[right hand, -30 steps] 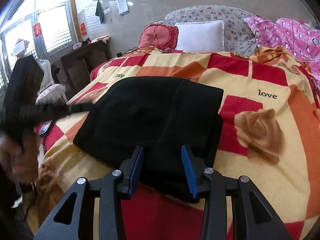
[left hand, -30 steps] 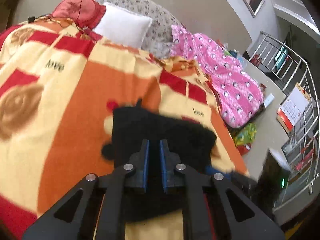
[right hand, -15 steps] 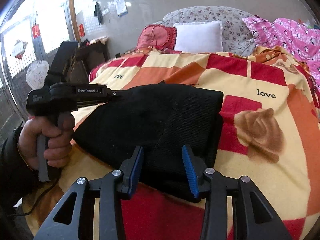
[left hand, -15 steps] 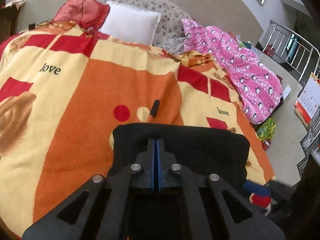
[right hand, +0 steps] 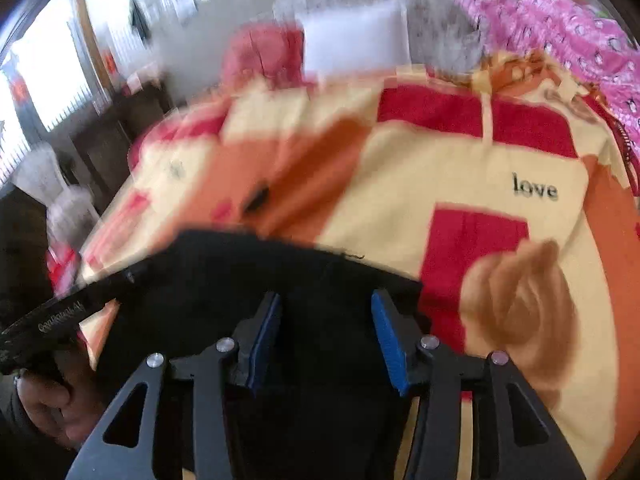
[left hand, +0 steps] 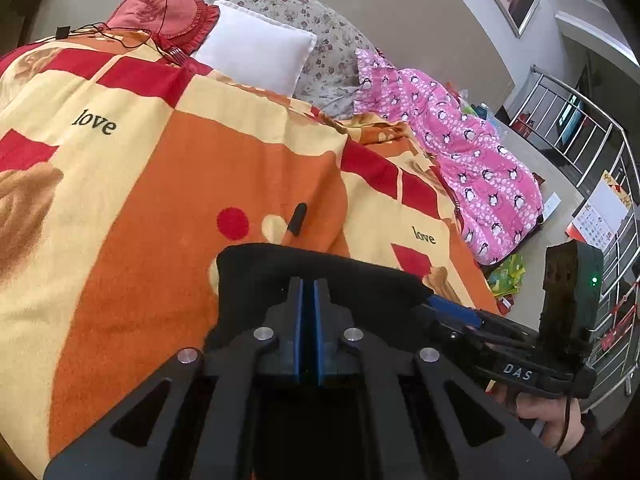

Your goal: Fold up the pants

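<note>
The black pants (left hand: pixel 260 276) lie folded on the orange, red and cream blanket (left hand: pixel 140 220). My left gripper (left hand: pixel 307 284) is shut, its blue pads pinched together on the dark cloth near the pants' far edge. In the right wrist view, which is blurred by motion, the pants (right hand: pixel 224 264) fill the lower middle. My right gripper (right hand: pixel 326 300) hovers over them with its jaws opening; cloth lies between the blue pads (right hand: pixel 386 332) but they do not press it. The left gripper (right hand: pixel 60 316) reaches the pants' left corner. A person's hand (left hand: pixel 548 412) holds the right gripper (left hand: pixel 452 308).
A short black stick-like object (left hand: pixel 298 219) lies on the blanket just beyond the pants. A white pillow (left hand: pixel 256 56), a red cushion (left hand: pixel 160 8) and a pink quilt (left hand: pixel 472 160) lie at the far end. A metal railing (left hand: pixel 580 120) stands at the right.
My left gripper's pads came together on the pants and sank slightly. The right gripper swept forward over the pants, its jaws widened, and its view rolled and blurred.
</note>
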`<state>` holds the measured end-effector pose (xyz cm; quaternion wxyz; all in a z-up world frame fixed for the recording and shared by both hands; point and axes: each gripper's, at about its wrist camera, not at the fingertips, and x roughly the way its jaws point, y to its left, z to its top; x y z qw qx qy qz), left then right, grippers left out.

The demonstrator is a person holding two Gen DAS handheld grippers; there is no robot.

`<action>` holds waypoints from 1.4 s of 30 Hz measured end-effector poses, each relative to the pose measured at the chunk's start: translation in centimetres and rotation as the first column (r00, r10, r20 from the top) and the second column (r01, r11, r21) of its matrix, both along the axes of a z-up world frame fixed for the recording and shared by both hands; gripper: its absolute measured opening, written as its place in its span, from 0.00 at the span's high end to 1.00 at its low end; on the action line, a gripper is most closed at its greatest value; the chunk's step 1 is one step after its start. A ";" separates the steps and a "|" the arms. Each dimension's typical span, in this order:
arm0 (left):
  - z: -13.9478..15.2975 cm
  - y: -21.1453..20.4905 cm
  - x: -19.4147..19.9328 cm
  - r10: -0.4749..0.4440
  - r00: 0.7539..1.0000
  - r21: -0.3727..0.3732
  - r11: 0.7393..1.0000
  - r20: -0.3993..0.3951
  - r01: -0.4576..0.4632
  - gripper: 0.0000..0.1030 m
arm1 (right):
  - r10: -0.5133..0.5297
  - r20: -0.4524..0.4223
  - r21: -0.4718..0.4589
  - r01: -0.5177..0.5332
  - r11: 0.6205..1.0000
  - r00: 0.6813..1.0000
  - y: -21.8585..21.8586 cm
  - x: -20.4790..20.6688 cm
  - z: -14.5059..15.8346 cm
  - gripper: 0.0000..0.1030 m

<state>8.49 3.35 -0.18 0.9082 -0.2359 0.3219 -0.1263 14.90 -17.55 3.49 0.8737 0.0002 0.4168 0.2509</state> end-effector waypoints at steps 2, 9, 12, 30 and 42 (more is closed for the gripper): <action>0.0 0.1 0.0 0.000 1.000 -0.004 1.000 0.000 0.000 0.97 | -0.004 -0.010 -0.006 0.004 1.000 1.000 -0.1 -0.1 0.3 0.53; -0.1 0.3 0.1 -0.004 1.000 -0.024 1.000 0.001 0.004 0.95 | 0.022 0.202 -0.039 -0.014 0.999 0.979 2.8 -3.1 6.7 0.46; -0.1 0.3 0.1 -0.003 1.000 -0.023 1.000 0.002 0.003 0.95 | 0.103 0.190 -0.147 -0.075 0.986 0.976 5.9 -3.4 5.6 0.35; 3.0 -4.8 -5.0 0.017 0.998 0.232 0.972 0.062 -0.031 0.17 | -0.154 0.329 -0.074 0.188 0.979 0.932 -1.6 -11.5 2.3 0.24; 3.1 -6.8 -9.9 0.170 0.985 0.457 0.876 0.002 -0.152 0.00 | -0.240 0.336 -0.060 0.275 0.960 0.911 -4.1 -14.8 -0.3 0.23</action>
